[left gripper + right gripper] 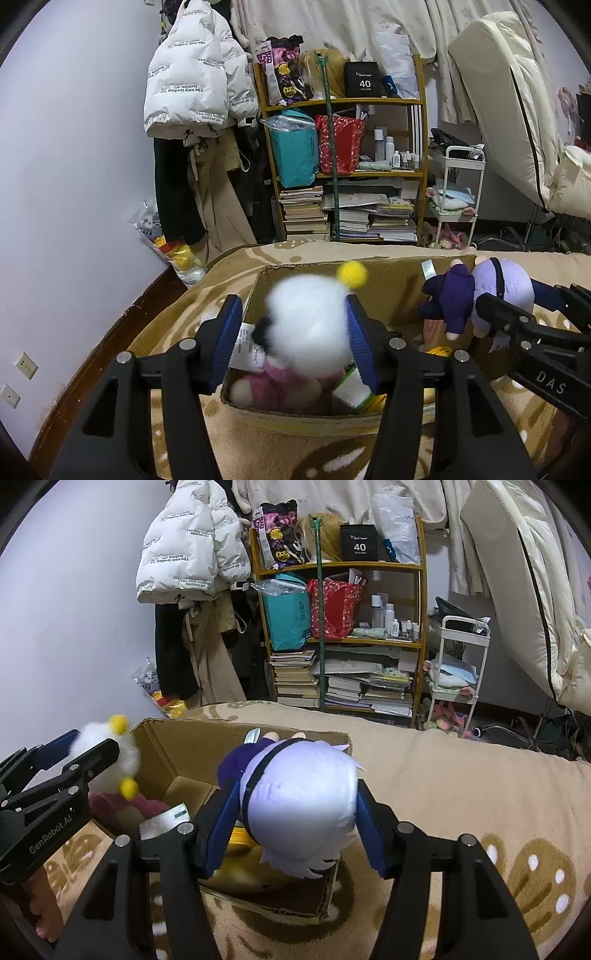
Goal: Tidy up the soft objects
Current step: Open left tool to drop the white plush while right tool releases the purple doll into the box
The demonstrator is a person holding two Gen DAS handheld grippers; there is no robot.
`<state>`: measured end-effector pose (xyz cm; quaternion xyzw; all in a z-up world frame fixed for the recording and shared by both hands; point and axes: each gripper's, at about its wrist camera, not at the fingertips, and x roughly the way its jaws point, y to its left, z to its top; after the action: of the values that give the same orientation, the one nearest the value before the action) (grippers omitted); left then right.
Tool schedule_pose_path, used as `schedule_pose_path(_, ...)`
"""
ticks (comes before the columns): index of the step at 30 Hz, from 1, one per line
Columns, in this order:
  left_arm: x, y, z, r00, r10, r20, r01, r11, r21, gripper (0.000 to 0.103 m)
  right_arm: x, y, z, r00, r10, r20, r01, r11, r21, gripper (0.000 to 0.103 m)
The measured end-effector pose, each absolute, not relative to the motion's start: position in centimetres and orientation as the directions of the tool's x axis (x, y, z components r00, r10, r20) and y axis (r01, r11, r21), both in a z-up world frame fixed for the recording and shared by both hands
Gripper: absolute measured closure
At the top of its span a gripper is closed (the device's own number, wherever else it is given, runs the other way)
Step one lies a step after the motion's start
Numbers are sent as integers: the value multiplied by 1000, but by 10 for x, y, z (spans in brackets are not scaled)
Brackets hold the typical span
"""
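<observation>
While the left tongs (293, 339) pinched a fluffy white plush doll (310, 325) and the right tongs (293, 829) a lavender-haired, purple-robed one (295, 794) above the half-filled brown cardboard box (192, 775) at 12 o'clock, neither was stowed yet.

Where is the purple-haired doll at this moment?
The purple-haired doll is held head-first in the right gripper, above the right end of the cardboard box, beside the white-haired doll.

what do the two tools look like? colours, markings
Both match: black angular frames with silver round bolts and blue ribbed pads on the fingers. Left tool is printed "GenRobot.AI" on its side; right tool shows "DAS". No cables visible.
</observation>
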<state>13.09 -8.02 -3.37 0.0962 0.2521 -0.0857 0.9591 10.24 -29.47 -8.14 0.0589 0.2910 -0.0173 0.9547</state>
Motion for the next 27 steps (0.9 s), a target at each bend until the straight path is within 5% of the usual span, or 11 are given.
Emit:
schedule_pose_path(9, 132, -81, -37, 852, -90, -515, 202, 965, 166, 25, 102, -296, -84, 822, 30, -569, 50, 991, 125, 38)
schedule_pose_path(13, 132, -76, -34, 854, -73, -515, 182, 969, 165, 14, 97, -298, -80, 835, 30, -549, 55, 989, 138, 23)
schedule_pose_path(16, 130, -73, -32, 859, -68, -508, 170, 973, 157, 9, 96, -300, -76, 840, 33, -542, 57, 987, 148, 22)
schedule_pose_path(27, 118, -62, -28, 864, -38, -502, 140, 976, 167, 5, 90, -306, -73, 843, 42, -536, 59, 984, 169, 10)
